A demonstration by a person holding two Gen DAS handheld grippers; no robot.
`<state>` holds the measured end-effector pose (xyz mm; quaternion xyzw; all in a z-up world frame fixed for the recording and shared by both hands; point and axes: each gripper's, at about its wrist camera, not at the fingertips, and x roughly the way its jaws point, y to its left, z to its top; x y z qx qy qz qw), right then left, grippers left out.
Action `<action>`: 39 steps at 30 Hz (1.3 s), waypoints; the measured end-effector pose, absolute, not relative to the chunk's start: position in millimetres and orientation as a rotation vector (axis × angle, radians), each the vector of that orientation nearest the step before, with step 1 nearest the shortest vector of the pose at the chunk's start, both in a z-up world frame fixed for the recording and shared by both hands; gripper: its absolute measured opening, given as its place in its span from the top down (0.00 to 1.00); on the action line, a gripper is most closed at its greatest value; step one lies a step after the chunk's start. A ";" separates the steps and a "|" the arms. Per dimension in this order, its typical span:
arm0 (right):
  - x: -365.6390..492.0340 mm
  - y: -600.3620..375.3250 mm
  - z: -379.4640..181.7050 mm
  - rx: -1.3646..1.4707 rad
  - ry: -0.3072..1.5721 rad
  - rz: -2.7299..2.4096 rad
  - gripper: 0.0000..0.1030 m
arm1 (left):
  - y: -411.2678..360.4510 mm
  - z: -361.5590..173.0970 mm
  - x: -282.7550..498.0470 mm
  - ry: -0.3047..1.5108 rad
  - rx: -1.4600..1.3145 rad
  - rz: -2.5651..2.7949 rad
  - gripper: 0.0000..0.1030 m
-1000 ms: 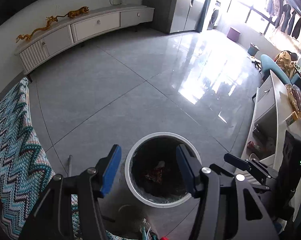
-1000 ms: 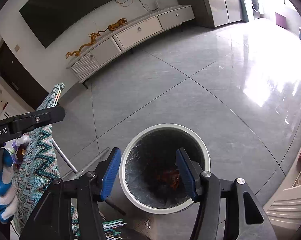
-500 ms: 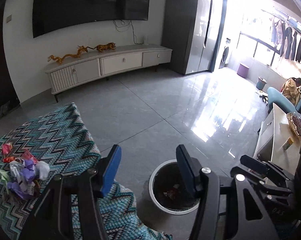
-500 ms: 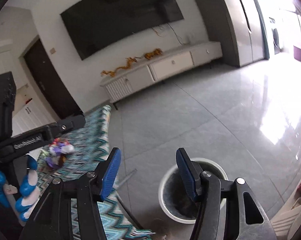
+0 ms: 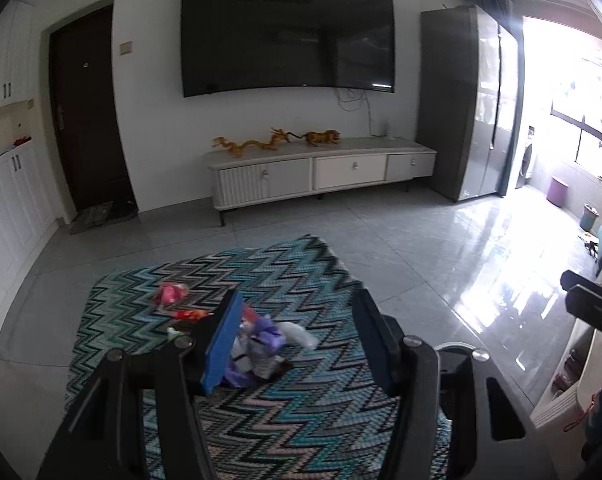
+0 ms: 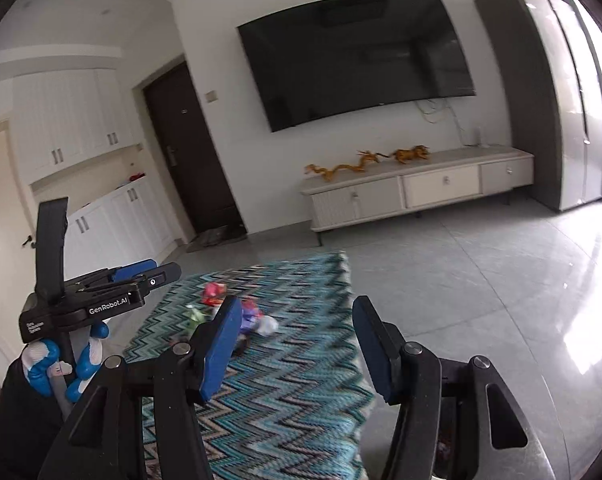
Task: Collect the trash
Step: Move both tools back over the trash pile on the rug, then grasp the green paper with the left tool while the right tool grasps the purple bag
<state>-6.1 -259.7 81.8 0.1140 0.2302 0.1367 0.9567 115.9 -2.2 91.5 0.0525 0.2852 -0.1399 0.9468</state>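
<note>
1. Left wrist view. Left gripper (image 5: 297, 340) has its jaws apart with nothing between the pads. The trash pile (image 5: 261, 344), crumpled purple, white and red wrappers, lies on the zigzag cloth (image 5: 301, 420) just beyond the left blue finger (image 5: 223, 348) and partly hidden behind it. So the pile sits ahead of the jaws and left of their midline. Two loose scraps, a pink wrapper (image 5: 171, 294) and a red-orange wrapper (image 5: 191, 314), lie farther off to the left. The pile is a rough clump with no clear long axis.

2. Right wrist view. Right gripper (image 6: 297, 340) also has its jaws apart and empty. The same pile (image 6: 253, 320) lies far of its left finger, again left of midline, picture blurred. The left gripper body (image 6: 85, 304) and a gloved hand (image 6: 61, 364) sit at near left. Judgement: the left gripper is the nearer one to the trash.

3. Change against the earlier frames. A second ago both cameras looked down into the white bin, jaws framing its mouth. Now both views show the cloth, and the bin is almost out of sight. Jaw spacing looks unchanged.
</note>
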 end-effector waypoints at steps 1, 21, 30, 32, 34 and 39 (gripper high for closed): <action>-1.0 -252.6 82.0 0.224 0.468 0.291 0.46 | 14.1 90.0 119.2 0.581 0.097 -0.254 0.46; 181.3 -134.5 -51.4 0.192 0.793 0.476 0.52 | 122.6 -49.1 246.7 0.790 -0.068 -0.080 0.46; 230.1 -82.6 -95.7 0.118 0.895 0.560 0.57 | 127.8 -98.6 282.7 0.883 -0.117 -0.072 0.50; 235.9 -80.9 -103.4 0.121 0.917 0.550 0.59 | 130.7 -106.0 285.4 0.899 -0.138 -0.077 0.59; 239.7 -83.5 -110.5 0.140 0.929 0.545 0.66 | 134.2 -109.9 286.8 0.906 -0.165 -0.080 0.64; 236.3 -91.9 -109.8 0.173 0.917 0.565 0.72 | 137.6 -106.1 284.1 0.891 -0.207 -0.091 0.71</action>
